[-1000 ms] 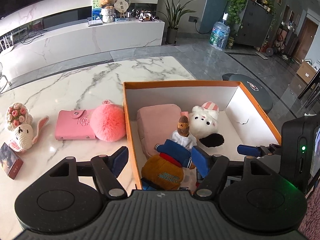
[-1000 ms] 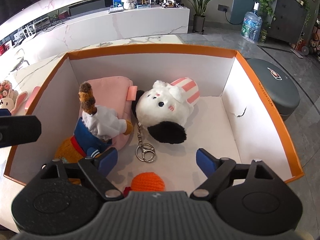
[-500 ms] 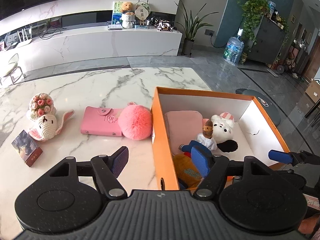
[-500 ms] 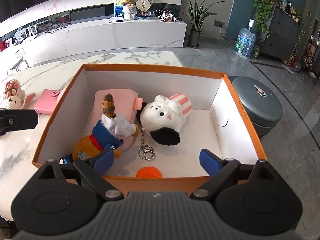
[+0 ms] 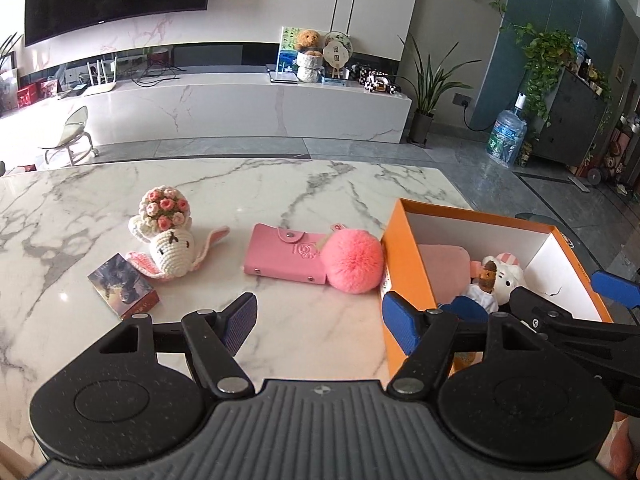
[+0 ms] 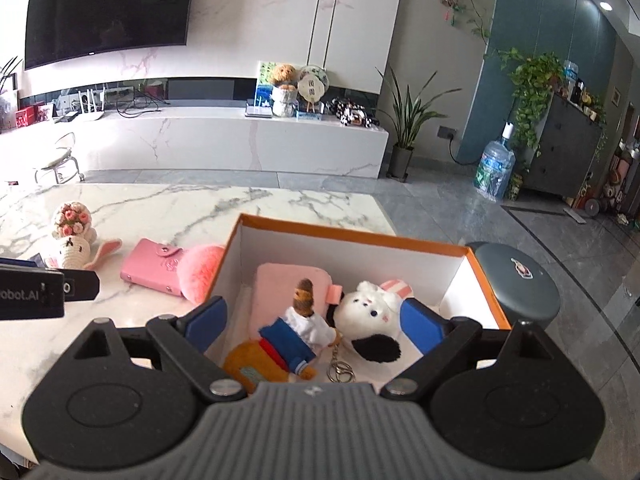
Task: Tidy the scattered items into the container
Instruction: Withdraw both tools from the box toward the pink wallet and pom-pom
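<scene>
An orange box [image 5: 404,256] with white inside walls [image 6: 352,256] stands at the table's right end. In it lie a pink pouch [image 6: 280,292], a white plush [image 6: 368,312], an orange doll in blue [image 6: 280,344] and a keyring [image 6: 340,370]. On the marble lie a pink pom-pom [image 5: 352,260], a pink card wallet [image 5: 284,258], a crochet bunny [image 5: 170,246] and a small picture card [image 5: 122,290]. My left gripper [image 5: 320,320] is open and empty above the table in front of the wallet. My right gripper [image 6: 314,326] is open and empty above the box.
The marble table [image 5: 240,184] ends just right of the box. A grey round stool [image 6: 516,280] stands on the floor beside it. A white TV bench [image 5: 248,108] and a water bottle [image 5: 506,138] are far behind.
Both grippers have pulled back and risen away from the box. The left one has swung left, so the items on the table now lie ahead of it. Both stay open.
</scene>
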The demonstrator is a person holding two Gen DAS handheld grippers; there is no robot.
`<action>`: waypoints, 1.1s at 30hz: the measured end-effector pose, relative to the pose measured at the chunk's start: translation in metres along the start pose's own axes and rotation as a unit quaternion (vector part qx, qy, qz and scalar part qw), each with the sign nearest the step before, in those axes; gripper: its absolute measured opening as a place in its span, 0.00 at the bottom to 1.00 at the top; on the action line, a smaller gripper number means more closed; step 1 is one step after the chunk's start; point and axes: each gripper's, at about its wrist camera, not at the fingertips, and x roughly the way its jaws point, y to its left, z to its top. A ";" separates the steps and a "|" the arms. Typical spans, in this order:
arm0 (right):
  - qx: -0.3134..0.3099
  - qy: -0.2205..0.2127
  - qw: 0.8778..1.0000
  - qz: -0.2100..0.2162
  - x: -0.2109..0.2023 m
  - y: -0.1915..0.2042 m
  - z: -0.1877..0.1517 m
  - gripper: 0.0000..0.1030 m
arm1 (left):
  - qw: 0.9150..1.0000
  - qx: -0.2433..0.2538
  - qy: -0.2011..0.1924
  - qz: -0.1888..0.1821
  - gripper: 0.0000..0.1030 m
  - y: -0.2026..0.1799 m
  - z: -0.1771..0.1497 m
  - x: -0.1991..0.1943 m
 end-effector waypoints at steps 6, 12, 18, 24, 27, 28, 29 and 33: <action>-0.030 -0.017 0.999 0.015 -0.006 0.036 0.005 0.92 | 1.000 -0.007 -0.012 0.017 0.79 0.024 -0.006 -0.003; -0.055 -0.016 0.998 0.033 -0.005 0.069 0.006 0.92 | 0.999 -0.016 -0.014 0.030 0.79 0.047 -0.012 -0.001; -0.081 -0.015 0.996 0.041 0.001 0.099 0.005 0.92 | 0.998 -0.023 -0.013 0.055 0.79 0.070 -0.019 0.007; -0.104 -0.012 0.993 0.045 0.017 0.125 0.002 0.92 | 0.996 -0.032 -0.009 0.083 0.79 0.095 -0.028 0.017; -0.115 -0.010 0.992 0.046 0.025 0.138 0.000 0.92 | 0.995 -0.035 -0.008 0.097 0.79 0.107 -0.031 0.024; -0.119 -0.010 0.992 0.047 0.028 0.142 0.000 0.92 | 0.994 -0.039 -0.006 0.098 0.79 0.110 -0.032 0.026; -0.122 -0.009 0.991 0.047 0.031 0.146 -0.001 0.92 | 0.994 -0.044 -0.005 0.098 0.79 0.114 -0.033 0.029; -0.130 -0.003 0.991 0.043 0.049 0.157 -0.005 0.92 | 0.993 -0.061 0.003 0.101 0.79 0.128 -0.036 0.039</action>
